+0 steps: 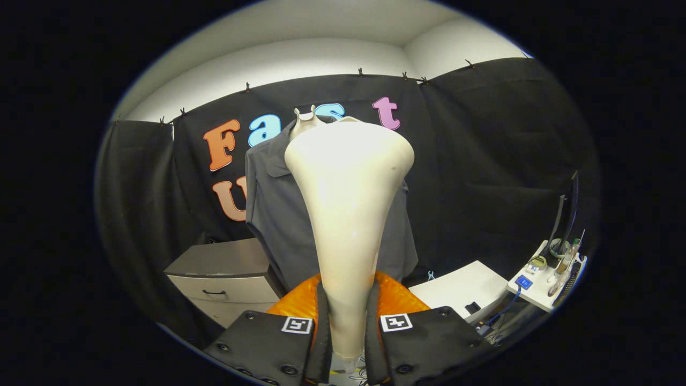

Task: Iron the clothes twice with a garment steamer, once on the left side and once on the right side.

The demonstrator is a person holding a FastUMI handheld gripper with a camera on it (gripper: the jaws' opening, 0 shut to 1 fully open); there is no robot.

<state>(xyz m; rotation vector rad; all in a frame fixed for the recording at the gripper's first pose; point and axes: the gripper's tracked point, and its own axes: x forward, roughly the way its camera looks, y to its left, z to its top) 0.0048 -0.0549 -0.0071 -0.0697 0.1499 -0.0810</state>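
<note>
- The claw is closed on the garment steamer; both fingers press against the narrow lower handle, one on each side.
- The steamer rises between the fingers, cream-coloured, narrow at the grip and flaring to a broad head at the top.
- The steamer head stands in front of a dark grey shirt, covering its middle; contact between head and cloth cannot be told.
- The shirt hangs upright on a pale hanger, collar at the top, against the booth's black cloth wall.
- An orange ribbed surface lies just ahead of the fingers, below the shirt hem.
- A grey drawer cabinet with a dark handle stands beside the shirt on one side.
- A white tabletop sits on the other side; a further white tabletop beyond it carries small cluttered items, too small to identify.
</note>
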